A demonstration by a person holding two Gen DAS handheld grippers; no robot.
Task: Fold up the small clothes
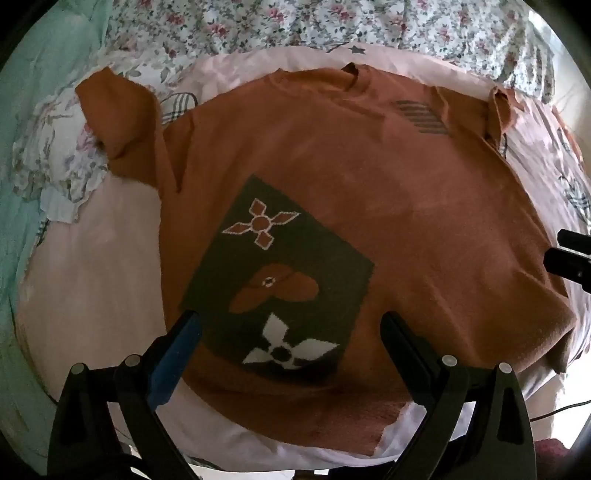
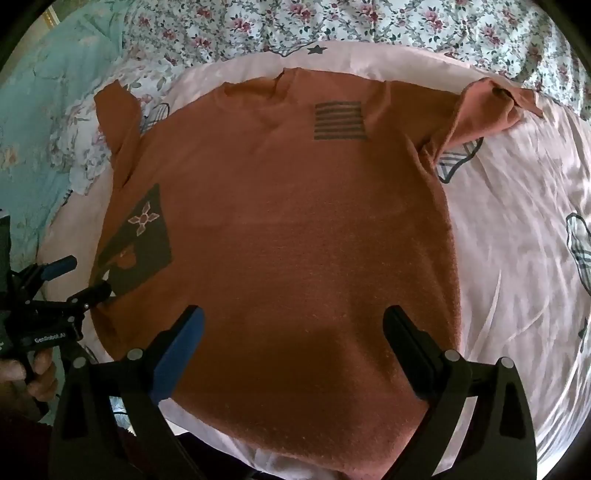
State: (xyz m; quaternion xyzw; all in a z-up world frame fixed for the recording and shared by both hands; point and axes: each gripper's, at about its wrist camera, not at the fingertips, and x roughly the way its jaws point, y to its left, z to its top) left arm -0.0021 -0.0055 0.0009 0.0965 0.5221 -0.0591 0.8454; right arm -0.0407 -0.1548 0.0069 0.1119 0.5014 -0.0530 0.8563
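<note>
A pink sheet (image 2: 517,229) covers the bed ahead of both sets of fingers, with a floral quilt (image 2: 369,22) bunched along its far edge and a mint-green cover (image 1: 22,110) off to the left.

On the pink sheet lies a rust-orange T-shirt (image 2: 295,221), spread flat with its hem toward the fingers and its collar on the far side. Its 2 short sleeves stick out at the far left and far right, both creased. A dark rectangular patch (image 1: 277,273) with 2 flower shapes and an orange figure sits on the shirt directly ahead of and between the left gripper's fingers. A block of 6 dark stripes (image 2: 340,121) sits on the chest, far ahead of the right gripper's fingers.

The left gripper (image 1: 290,325) hangs over the hem with its fingers spread wide, gripping nothing. The right gripper (image 2: 293,319) is likewise spread wide over the hem, holding nothing; to the left of its fingers the left gripper and the hand (image 2: 33,373) carrying it show.
</note>
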